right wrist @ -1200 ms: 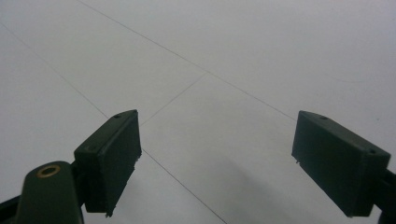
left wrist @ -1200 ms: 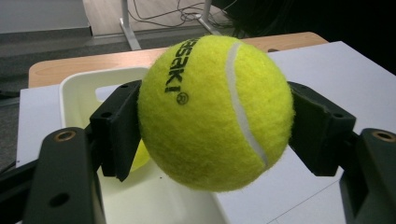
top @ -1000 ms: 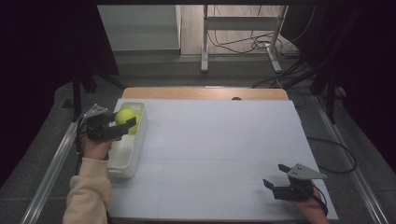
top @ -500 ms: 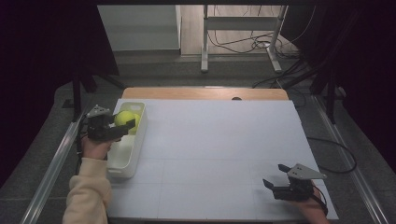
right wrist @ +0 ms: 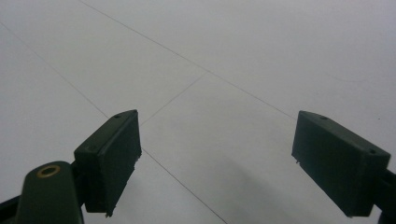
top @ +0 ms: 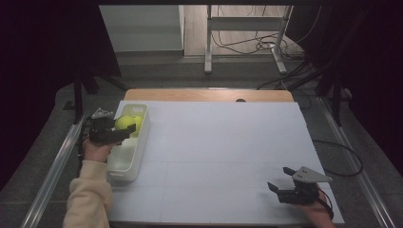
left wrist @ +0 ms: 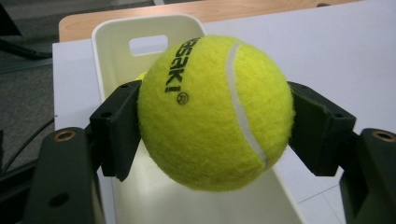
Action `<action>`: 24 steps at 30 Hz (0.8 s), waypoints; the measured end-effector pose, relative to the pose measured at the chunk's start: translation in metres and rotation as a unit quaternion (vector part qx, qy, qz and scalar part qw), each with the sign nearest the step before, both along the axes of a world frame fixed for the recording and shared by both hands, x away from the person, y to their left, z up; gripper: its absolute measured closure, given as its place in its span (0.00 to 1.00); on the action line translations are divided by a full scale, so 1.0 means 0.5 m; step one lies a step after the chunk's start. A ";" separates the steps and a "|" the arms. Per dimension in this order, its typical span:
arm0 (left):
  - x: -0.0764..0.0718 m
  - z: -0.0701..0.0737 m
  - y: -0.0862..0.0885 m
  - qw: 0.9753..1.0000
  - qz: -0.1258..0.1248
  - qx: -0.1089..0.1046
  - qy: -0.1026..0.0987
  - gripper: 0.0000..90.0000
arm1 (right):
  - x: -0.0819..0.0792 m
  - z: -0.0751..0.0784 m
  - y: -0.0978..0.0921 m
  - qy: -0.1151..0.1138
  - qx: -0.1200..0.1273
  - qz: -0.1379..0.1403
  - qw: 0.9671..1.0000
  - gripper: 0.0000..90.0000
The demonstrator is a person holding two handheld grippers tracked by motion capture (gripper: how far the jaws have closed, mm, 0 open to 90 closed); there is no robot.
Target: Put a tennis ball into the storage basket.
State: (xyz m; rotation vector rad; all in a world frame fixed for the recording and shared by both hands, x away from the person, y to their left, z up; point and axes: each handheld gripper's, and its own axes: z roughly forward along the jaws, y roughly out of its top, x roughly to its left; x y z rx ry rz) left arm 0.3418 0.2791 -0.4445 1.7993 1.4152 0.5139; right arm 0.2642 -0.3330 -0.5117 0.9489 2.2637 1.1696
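Note:
My left gripper (top: pixel 121 130) is shut on a yellow tennis ball (top: pixel 124 122) and holds it over the far end of a white plastic bin (top: pixel 124 161) at the table's left edge. In the left gripper view the ball (left wrist: pixel 215 112) sits squeezed between the two black jaws, above the bin (left wrist: pixel 112 51). A second yellow ball (top: pixel 138 121) lies in the bin's far end, mostly hidden behind the held one. My right gripper (top: pixel 279 178) stands open near the front right corner of the table. Bare white table shows between its jaws in the right gripper view (right wrist: pixel 217 158).
The white table sheet (top: pixel 218 142) spreads between the two grippers, with a wooden strip (top: pixel 204 95) along its far edge. Metal rails (top: pixel 57 166) run along both sides of the table. Cables and a stand frame (top: pixel 247 42) lie on the floor beyond.
My left gripper has shifted slightly nearer and lower with the ball, still over the bin. The right gripper has not moved.

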 end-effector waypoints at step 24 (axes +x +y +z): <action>0.013 -0.014 -0.004 0.998 -0.004 0.043 0.056 0.29 | 0.001 -0.001 -0.001 0.001 -0.001 0.000 1.000 0.18</action>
